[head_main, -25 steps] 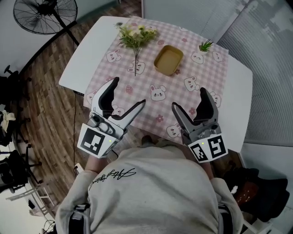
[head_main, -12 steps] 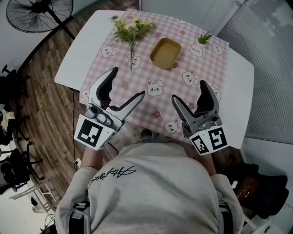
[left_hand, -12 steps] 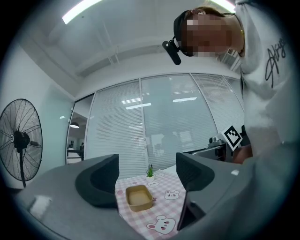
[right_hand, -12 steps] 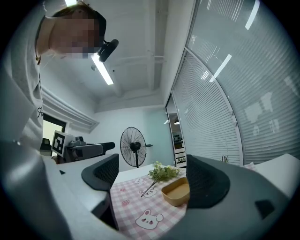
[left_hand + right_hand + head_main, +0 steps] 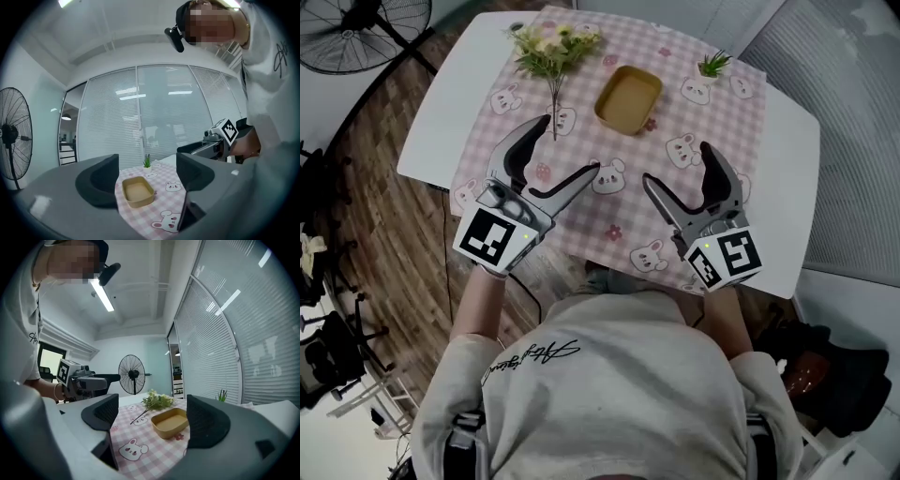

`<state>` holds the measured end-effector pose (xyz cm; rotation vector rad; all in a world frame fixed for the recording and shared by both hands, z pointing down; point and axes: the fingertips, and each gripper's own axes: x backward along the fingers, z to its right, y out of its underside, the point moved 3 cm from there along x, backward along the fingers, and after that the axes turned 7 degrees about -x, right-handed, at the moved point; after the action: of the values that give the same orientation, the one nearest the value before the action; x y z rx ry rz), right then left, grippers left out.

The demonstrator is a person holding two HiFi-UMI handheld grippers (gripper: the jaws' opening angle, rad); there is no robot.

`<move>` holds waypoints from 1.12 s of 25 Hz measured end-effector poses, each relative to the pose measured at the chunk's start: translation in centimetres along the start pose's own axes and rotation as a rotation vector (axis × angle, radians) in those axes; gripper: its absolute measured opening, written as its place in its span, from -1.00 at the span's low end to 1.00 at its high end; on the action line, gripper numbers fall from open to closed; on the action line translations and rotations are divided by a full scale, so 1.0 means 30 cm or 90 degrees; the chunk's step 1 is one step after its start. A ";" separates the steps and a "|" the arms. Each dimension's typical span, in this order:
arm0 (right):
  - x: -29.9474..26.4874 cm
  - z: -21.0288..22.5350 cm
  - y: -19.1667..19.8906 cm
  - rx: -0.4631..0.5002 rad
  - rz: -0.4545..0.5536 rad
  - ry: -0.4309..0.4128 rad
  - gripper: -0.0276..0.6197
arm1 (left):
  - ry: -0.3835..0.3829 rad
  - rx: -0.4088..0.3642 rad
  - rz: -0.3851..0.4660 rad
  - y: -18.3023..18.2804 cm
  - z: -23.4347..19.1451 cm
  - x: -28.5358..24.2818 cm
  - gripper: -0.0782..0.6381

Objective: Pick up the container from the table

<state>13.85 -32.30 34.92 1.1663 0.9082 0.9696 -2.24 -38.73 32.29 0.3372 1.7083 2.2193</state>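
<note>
**Progress.** The white table and its pink checked cloth are seen with nothing lifted from them. The pick-up is judged not yet begun: the container rests flat on the cloth and is untouched by either tool. The approach, the closing of jaws on the container and the lift all remain to be done.

**Grippers.** The left gripper is held with its jaws spread wide, and nothing is found between them. The right gripper is likewise spread wide and holds nothing. Both are held above the near part of the cloth and pointed toward the far side of the table.

**Position of the container.** The container, a shallow tan rounded-rectangular tray, empty as far as can be seen, lies ahead of both grippers and roughly between their lines of aim. It is framed in the gap between the jaws in each gripper view, yet is well apart from both sets of tips.

**Other items.** A spray of flowers lies ahead of the left gripper, just left of the container. A small potted plant stands ahead of the right gripper, beyond the container.
</note>
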 end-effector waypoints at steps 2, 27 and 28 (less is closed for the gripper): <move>-0.022 0.017 0.016 0.003 -0.014 0.000 0.44 | 0.005 0.000 -0.011 0.027 -0.016 -0.023 0.25; -0.310 0.236 0.322 0.029 -0.205 0.014 0.46 | 0.097 -0.002 -0.201 0.407 -0.117 -0.275 0.28; -0.319 0.239 0.330 0.029 -0.210 0.013 0.46 | 0.100 -0.006 -0.208 0.418 -0.117 -0.285 0.29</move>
<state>16.15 -42.36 46.51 1.0062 1.1035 0.6962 3.00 -48.12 43.57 -0.1159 1.6876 2.0562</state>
